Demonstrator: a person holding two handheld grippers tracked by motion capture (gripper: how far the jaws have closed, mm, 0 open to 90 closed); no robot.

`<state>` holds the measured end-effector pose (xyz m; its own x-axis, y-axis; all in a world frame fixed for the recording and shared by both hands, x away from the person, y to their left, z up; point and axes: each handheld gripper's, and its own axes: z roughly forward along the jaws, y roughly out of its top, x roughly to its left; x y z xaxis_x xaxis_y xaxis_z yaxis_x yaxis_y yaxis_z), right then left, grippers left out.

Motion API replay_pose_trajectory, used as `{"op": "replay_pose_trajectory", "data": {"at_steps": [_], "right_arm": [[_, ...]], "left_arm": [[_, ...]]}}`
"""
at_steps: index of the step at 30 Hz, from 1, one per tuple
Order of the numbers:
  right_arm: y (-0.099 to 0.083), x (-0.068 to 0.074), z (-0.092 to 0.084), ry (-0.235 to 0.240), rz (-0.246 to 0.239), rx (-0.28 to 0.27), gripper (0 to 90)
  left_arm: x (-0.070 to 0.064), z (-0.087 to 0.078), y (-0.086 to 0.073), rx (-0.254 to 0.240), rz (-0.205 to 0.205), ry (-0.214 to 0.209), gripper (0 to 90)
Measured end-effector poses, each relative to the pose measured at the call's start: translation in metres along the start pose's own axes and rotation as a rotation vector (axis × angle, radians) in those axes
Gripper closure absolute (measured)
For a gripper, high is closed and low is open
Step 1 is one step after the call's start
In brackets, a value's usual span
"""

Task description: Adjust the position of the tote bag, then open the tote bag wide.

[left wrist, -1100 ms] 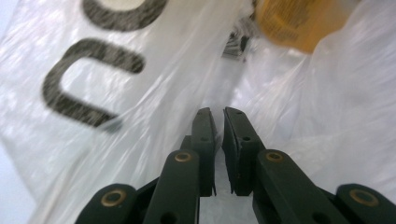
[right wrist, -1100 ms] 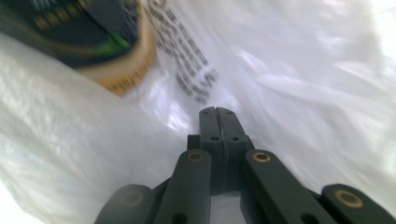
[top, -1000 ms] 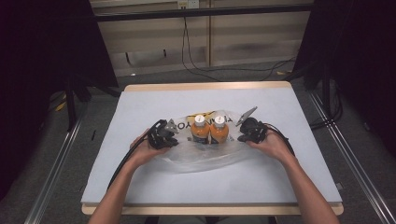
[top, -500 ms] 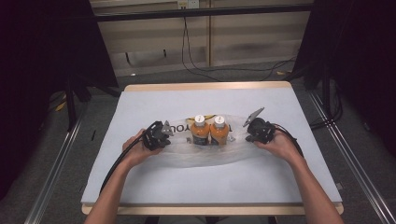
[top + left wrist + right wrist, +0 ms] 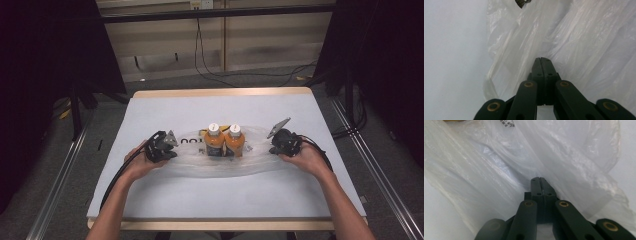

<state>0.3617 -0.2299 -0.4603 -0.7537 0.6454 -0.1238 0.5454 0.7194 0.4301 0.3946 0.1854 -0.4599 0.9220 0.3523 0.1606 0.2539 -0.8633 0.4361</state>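
Two orange bottles with white caps, the left bottle (image 5: 214,141) and the right bottle (image 5: 235,140), stand side by side inside a clear plastic bag (image 5: 260,156) lying across the white table (image 5: 200,200). My left gripper (image 5: 174,151) is at the bag's left end and my right gripper (image 5: 273,148) at its right end, with the film drawn out flat between them. In the left gripper view the jaws (image 5: 541,60) are shut with crinkled bag film (image 5: 579,37) bunched at their tips. The right gripper (image 5: 539,179) is likewise shut into the bag film (image 5: 486,162).
Black lettering (image 5: 190,142) shows on the bag left of the bottles. The table has a wooden rim (image 5: 220,93) at its far edge. Metal rails (image 5: 55,195) run along both sides, and cables (image 5: 215,70) lie on the floor behind.
Both hands have moved apart, left gripper leftward and right gripper rightward. The bag has been drawn out wider and flatter. The bottles stay in the middle.
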Motion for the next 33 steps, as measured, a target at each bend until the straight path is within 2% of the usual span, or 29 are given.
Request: {"op": "replay_pose_trajectory", "data": {"at_steps": [3,5,8,10,11,13,14,16,18,19,23,28,30,33], "right_arm": [[-0.003,0.001,-0.002,0.011,0.015,-0.001,90.0],[-0.006,0.001,-0.003,0.013,0.017,-0.012,90.0],[-0.009,0.002,-0.004,0.019,0.027,-0.025,90.0],[-0.012,0.003,-0.005,0.021,0.033,-0.027,90.0],[-0.013,0.003,-0.005,0.018,0.024,-0.036,90.0],[-0.014,0.003,-0.006,0.021,0.027,-0.041,90.0],[-0.015,0.003,-0.006,0.023,0.028,-0.039,90.0],[-0.017,0.002,-0.006,0.029,0.033,-0.051,90.0],[-0.018,0.002,-0.007,0.039,0.048,-0.049,90.0],[-0.019,0.001,-0.007,0.038,0.037,-0.06,90.0],[-0.019,0.004,-0.007,0.012,0.035,-0.054,90.0],[-0.018,0.004,-0.006,0.024,0.049,-0.067,90.0],[-0.018,0.002,-0.006,0.032,0.049,-0.088,90.0],[-0.019,0.002,-0.007,0.045,0.062,-0.122,90.0]], "left_arm": [[0.0,-0.001,-0.001,0.003,0.012,0.005,90.0],[-0.002,-0.002,-0.003,0.006,0.0,0.015,90.0],[-0.002,-0.005,-0.006,0.018,0.015,0.024,90.0],[-0.002,-0.005,-0.01,-0.003,-0.012,0.018,90.0],[-0.001,-0.006,-0.011,0.002,-0.001,0.015,90.0],[0.0,-0.006,-0.014,-0.018,-0.024,0.009,90.0],[0.001,-0.008,-0.015,-0.005,-0.014,0.01,90.0],[0.003,-0.007,-0.018,-0.039,-0.052,-0.003,90.0],[0.005,-0.009,-0.021,-0.041,-0.056,-0.012,90.0],[0.006,-0.009,-0.023,-0.04,-0.06,-0.007,90.0],[0.006,-0.01,-0.026,-0.047,-0.077,-0.005,90.0],[0.009,-0.011,-0.027,-0.057,-0.091,-0.027,90.0],[0.009,-0.011,-0.027,-0.074,-0.11,-0.033,90.0],[0.01,-0.014,-0.028,-0.103,-0.108,-0.05,90.0]]}}
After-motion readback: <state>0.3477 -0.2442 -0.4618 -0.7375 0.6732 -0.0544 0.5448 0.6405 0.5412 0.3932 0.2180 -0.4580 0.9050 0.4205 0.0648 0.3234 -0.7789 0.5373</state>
